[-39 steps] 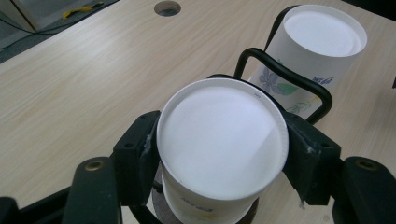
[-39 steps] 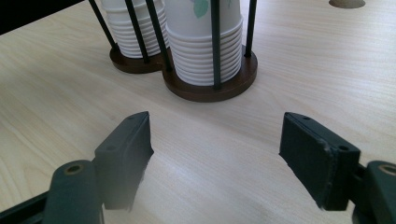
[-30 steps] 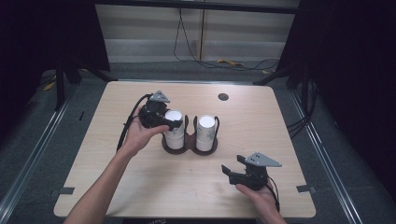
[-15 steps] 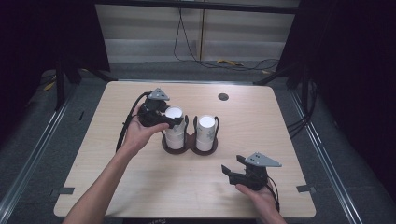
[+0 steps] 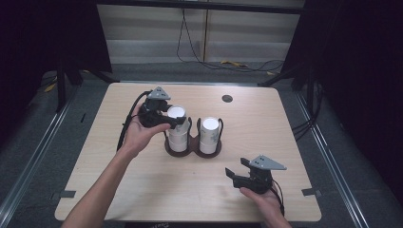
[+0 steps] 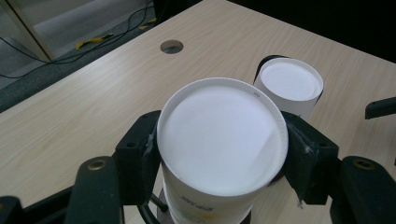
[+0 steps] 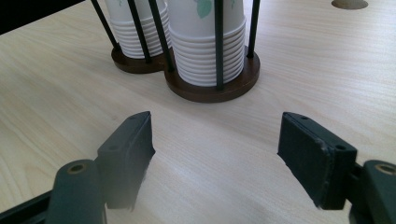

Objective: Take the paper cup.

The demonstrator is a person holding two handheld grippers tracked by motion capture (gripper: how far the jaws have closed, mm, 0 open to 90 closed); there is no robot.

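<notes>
Item: top paper cup [image 6: 222,140], on the left stack in the rack [image 5: 192,148]. My left claw [image 5: 177,122] clamps its rim; right claw [image 5: 236,175] idles, jaws apart. Best lifted straight up, gentle squeeze, clearing the rods.

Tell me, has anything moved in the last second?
Hardly. The left gripper with the top cup of the left stack between its jaws has perhaps risen a touch; too slight to be sure. The right gripper stays open near the table's front edge, and the right stack and holder are unmoved.
</notes>
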